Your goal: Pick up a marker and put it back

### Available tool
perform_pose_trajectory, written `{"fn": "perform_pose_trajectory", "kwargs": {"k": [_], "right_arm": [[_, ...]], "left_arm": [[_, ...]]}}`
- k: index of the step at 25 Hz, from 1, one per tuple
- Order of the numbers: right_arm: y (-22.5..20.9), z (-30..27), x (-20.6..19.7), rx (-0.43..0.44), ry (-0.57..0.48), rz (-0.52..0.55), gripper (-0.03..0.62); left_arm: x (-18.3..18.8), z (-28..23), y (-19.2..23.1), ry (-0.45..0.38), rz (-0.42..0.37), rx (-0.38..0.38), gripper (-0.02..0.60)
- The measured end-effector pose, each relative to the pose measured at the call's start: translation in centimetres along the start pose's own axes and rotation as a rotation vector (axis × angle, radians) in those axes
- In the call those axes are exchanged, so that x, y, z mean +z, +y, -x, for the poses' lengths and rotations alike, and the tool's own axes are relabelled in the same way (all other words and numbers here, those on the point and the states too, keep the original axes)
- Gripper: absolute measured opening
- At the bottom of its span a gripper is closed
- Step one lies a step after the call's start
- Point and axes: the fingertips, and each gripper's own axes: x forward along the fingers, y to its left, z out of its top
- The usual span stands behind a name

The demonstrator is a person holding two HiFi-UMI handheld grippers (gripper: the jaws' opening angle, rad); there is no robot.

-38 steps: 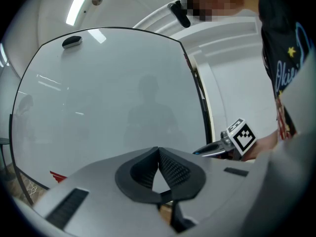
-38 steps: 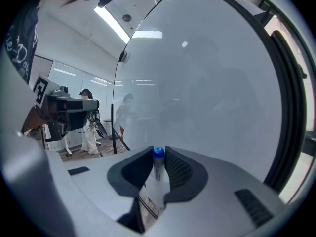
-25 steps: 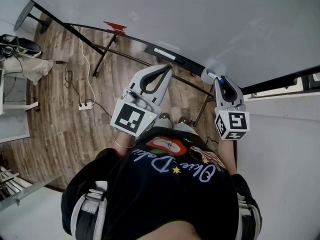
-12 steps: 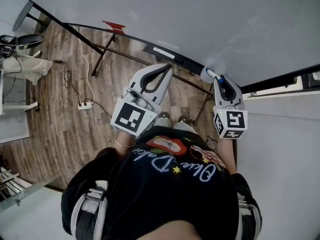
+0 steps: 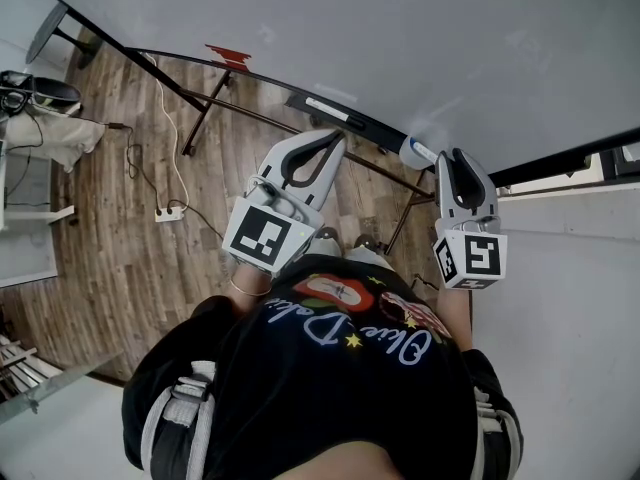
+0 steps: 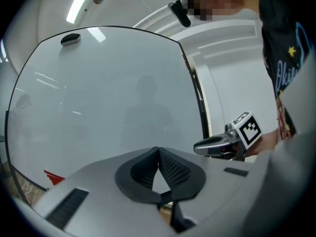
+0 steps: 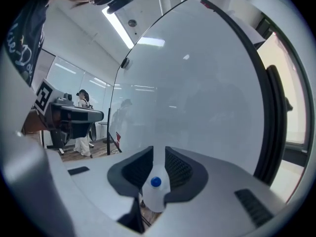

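Observation:
A white marker with a blue cap lies at the right end of the whiteboard's tray. My right gripper hangs just right of it and apart from it. Its jaws have just been opening. In the right gripper view the marker shows through the gap of my right gripper, below the pads, which do not press on it. My left gripper is held still in front of the board, shut on nothing, as the left gripper view shows.
The whiteboard fills the space ahead on its black stand. A red piece sits at its lower left edge. A power strip and a cable lie on the wooden floor. A white wall is to the right.
My right gripper has let go of the marker and lifted away from it to the right. The marker stays at the tray's end. The left gripper has not moved.

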Motion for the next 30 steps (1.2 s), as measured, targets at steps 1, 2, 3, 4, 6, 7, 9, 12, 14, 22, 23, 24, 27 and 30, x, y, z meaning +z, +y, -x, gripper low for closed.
{"fn": "perform_pose_trajectory", "kwargs": {"k": [1,2,3,4,6,7,9,12,14,22,23,24,27,30], "right_arm": [[-0.1,0.3,0.8,-0.001,-0.022,0.0,0.066],[-0.2,0.6,1.5,-0.001,-0.045,0.0,0.049],[-0.2,0.9,2.1,-0.001,-0.068,-0.001,0.03],[-0.3,1.2,2.5,-0.003,-0.088,-0.002,0.023],[-0.5,1.7,3.2,-0.008,-0.11,-0.004,0.009],[-0.6,1.8,3.5,-0.008,-0.116,-0.005,0.004],[-0.6,2.0,3.9,-0.006,-0.121,-0.007,0.0],[-0.6,2.3,4.1,-0.006,-0.12,-0.007,0.0],[-0.6,2.4,4.1,-0.005,-0.122,-0.009,0.0],[-0.6,2.7,4.1,-0.015,-0.126,-0.004,0.0],[-0.5,2.7,4.1,-0.015,-0.124,-0.003,0.0],[-0.5,2.7,4.1,-0.015,-0.123,-0.003,0.0],[-0.6,2.7,4.1,-0.017,-0.118,0.0,0.0],[-0.6,2.7,4.1,-0.02,-0.119,-0.001,0.0]], "left_arm": [[0.0,-0.1,-0.1,0.0,0.0,-0.002,0.003],[0.0,-0.2,-0.1,-0.001,0.0,-0.005,0.003],[0.1,-0.2,-0.2,-0.003,-0.001,-0.008,0.003],[0.1,-0.3,-0.3,-0.005,-0.002,-0.011,0.003],[0.2,-0.5,-0.4,-0.009,-0.004,-0.018,0.003],[0.3,-0.6,-0.4,-0.01,-0.005,-0.021,0.003],[0.3,-0.8,-0.5,-0.011,-0.004,-0.026,0.003],[0.3,-0.9,-0.7,-0.012,-0.003,-0.035,0.003],[0.4,-1.0,-0.8,-0.013,-0.003,-0.038,0.003],[0.1,-1.0,-0.8,-0.012,-0.003,-0.042,0.003],[0.1,-1.0,-0.7,-0.012,-0.001,-0.041,0.003],[0.1,-1.0,-0.7,-0.011,0.001,-0.04,0.003],[0.1,-1.1,-0.7,-0.012,0.002,-0.039,0.003],[0.1,-1.1,-0.8,-0.011,0.001,-0.04,0.003]]}}
